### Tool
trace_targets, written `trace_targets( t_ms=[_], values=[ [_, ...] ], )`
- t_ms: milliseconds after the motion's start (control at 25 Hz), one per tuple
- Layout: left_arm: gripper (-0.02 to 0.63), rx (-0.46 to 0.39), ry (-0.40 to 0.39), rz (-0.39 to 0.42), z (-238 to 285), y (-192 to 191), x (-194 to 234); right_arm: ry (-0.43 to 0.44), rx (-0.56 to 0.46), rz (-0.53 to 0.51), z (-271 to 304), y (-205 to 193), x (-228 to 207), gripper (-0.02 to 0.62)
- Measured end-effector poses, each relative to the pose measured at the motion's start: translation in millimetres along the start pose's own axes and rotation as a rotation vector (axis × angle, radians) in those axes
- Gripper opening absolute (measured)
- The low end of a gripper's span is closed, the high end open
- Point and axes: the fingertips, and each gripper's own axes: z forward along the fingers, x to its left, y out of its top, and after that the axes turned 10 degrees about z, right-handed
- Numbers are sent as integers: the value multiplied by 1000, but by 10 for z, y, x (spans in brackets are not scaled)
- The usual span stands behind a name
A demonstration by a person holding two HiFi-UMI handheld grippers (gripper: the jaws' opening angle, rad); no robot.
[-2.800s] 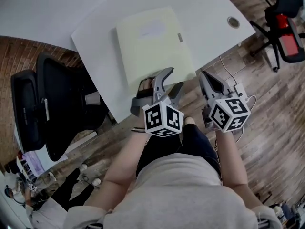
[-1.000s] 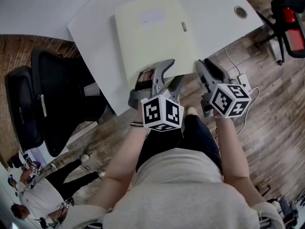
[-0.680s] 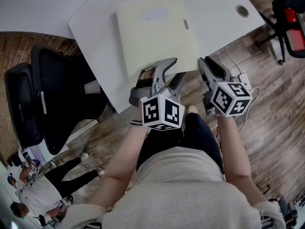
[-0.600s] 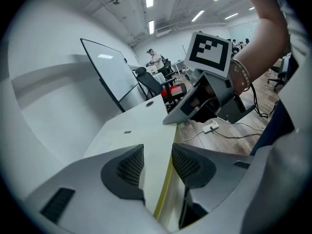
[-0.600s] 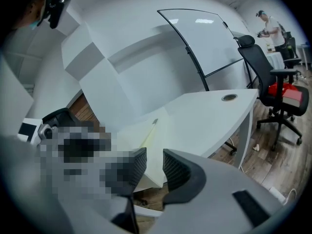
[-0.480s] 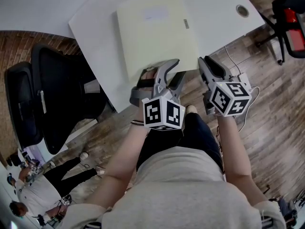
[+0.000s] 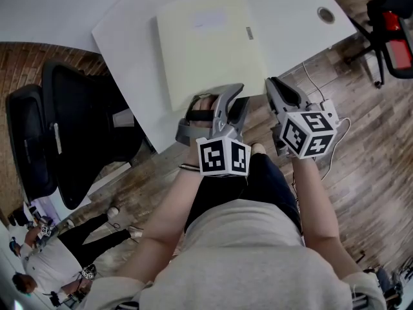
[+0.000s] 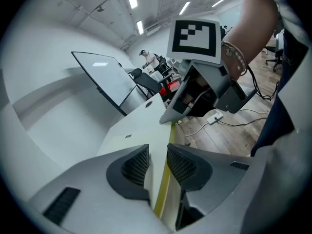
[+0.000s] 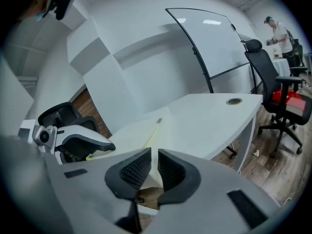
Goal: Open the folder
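A: Where's the folder?

B: Upper middle of the head view. The pale yellow card folder (image 7: 210, 50) lies flat and closed on the white desk (image 7: 129, 34). There's a small grey metal clasp (image 7: 249, 33) on its right edge and a white label (image 7: 210, 20) towards the far edge. Its near right corner reaches the desk's front edge.

A: Left tongs?

B: The left gripper (image 7: 243, 93) is at the folder's near edge, centre of frame. The jaws are closing but not together — the folder's edge runs between the ribbed pads (image 8: 181, 165), with the yellow side face against the right-hand one.

A: Right?

B: The right gripper (image 7: 271, 82) is just to the right of the left one, at that near right corner. Its jaws are closing too, with a narrower gap than the left's. The tip of the corner sits between them.

A: Surroundings?

B: A black mesh office chair (image 7: 71, 134) is at the left of the frame, beside the desk. A round grey cable grommet (image 7: 326, 15) sits in the desktop, upper right. A black-and-red swivel chair (image 7: 390, 24) is at the far upper right, on the wooden plank floor (image 7: 368, 147).
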Motion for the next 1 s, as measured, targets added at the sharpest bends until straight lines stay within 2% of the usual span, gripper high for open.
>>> trace_targets(
  t_ms=[120,360,640,880,1000],
  values=[
    [123,10,15,33,7,-2,-8,1,0,-7,6,-3,10,49],
    [97,17,24,40,-8,13,-5,-3,2,-27,13,-7,15,46],
    [58,12,21,-2,-35,41,23,-17,21,-57,20,17,37,46],
    [51,8,19,-68,-56,47,66,17,19,-222,44,24,215,45],
    [49,2,15,-96,-56,79,81,59,31,-250,82,-6,340,44]
  ],
)
